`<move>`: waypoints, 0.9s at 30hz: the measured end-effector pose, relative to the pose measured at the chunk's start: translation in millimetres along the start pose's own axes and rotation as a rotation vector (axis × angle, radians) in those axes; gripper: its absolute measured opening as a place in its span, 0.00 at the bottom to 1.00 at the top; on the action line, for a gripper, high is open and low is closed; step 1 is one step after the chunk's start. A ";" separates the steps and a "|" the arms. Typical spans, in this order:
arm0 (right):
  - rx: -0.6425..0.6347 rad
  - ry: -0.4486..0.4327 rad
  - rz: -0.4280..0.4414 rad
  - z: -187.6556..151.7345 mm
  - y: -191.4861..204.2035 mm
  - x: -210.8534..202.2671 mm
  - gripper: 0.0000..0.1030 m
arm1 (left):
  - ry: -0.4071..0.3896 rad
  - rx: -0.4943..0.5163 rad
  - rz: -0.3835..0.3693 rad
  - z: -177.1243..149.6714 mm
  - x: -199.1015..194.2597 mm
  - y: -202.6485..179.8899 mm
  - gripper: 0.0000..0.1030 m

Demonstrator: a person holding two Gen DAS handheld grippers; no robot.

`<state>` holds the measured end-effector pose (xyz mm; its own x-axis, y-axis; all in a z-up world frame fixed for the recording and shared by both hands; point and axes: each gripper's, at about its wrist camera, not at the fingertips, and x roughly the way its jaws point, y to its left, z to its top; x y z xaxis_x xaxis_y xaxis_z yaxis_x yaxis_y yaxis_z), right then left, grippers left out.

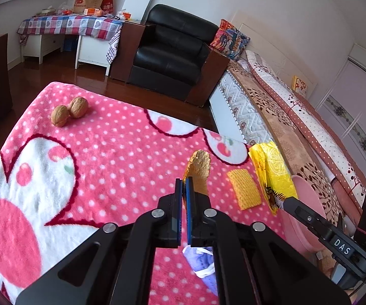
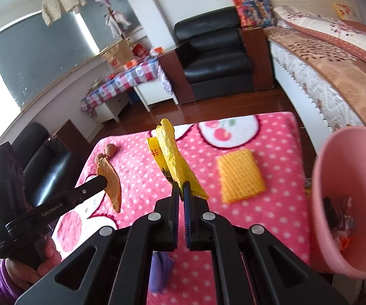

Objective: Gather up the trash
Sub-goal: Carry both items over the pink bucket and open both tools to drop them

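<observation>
Left gripper [image 1: 184,181]: clenched on a curved piece of orange peel [image 1: 200,171], which stands up out of the blue pads above the blanket.
Right gripper [image 2: 181,186]: clamped on a crumpled yellow plastic wrapper [image 2: 171,153], which rises up and leftward from the fingertips, clear of the blanket.
Orange peel, from the right wrist camera: to the left of the right gripper, pinched at the tip of the left gripper, its lower end hanging free.
Yellow wrapper, from the left wrist camera: to the right of the left gripper, past the waffle-textured yellow piece.
Waffle-textured yellow piece [image 2: 240,176]: flat on the pink polka-dot blanket [image 2: 272,137], just right of the right gripper's tips, between them and the bin.
Pink bin [image 2: 335,178]: far right of the right gripper, at the blanket's edge, with crumpled wrappers [image 2: 340,218] inside.
Walnuts [image 1: 69,110]: two, touching, on the far left of the blanket, well apart from both grippers.
Purple cloth [image 2: 160,267]: under the right gripper's body, close to the camera.
Person's hand [image 2: 30,261]: wrapped round the left gripper's handle, purple sleeve at the wrist.
</observation>
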<state>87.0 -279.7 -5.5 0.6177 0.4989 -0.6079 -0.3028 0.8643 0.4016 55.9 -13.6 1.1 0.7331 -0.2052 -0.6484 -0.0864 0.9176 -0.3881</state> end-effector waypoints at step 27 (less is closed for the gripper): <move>0.299 -0.151 -0.346 -36.4 -157.2 -111.8 0.03 | 0.144 0.342 -0.297 -49.4 64.9 -213.7 0.02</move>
<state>39.2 -469.0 -25.7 0.7505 0.1516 -0.6432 0.1474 0.9104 0.3865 88.6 -239.9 9.6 0.5893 -0.4983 -0.6359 0.3573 0.8667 -0.3481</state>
